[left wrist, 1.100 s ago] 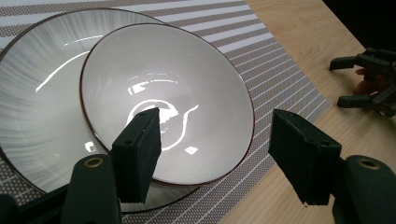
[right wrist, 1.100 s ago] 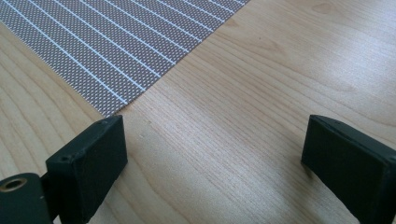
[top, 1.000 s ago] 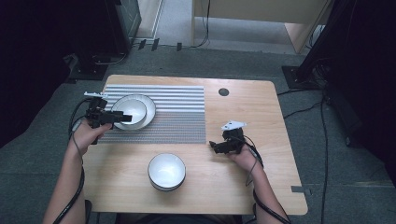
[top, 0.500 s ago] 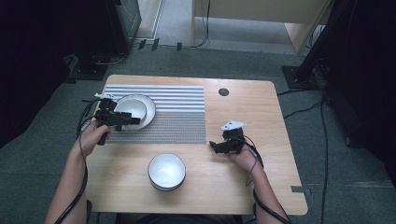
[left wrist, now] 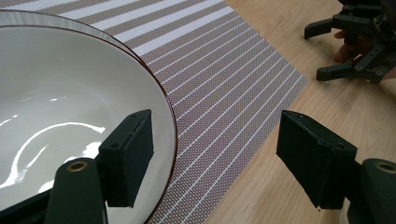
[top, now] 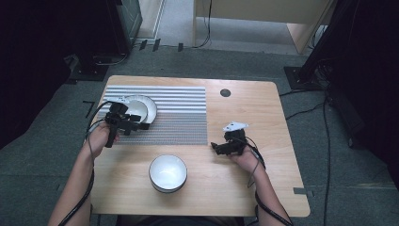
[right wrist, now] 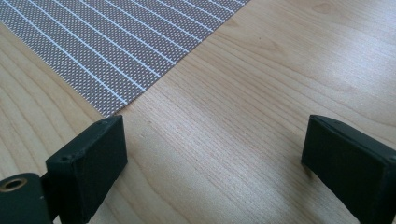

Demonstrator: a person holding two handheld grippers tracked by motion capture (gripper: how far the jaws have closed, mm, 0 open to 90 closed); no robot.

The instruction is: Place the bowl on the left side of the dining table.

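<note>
While the left gripper (left wrist: 212,154), jaws just widening, straddles the plate (left wrist: 56,107) rim, the right gripper (right wrist: 210,163) rests agape on desk (right wrist: 261,84); bowl (top: 168,173) nearby.

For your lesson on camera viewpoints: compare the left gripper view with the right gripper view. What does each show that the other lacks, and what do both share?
Left gripper view: a white plate with a dark rim, one jaw over its edge, and the right gripper farther off, jaws apart. Right gripper view: a corner of the mat with bare wood between wide-open jaws. Both: the striped mat on the wooden table.
</note>
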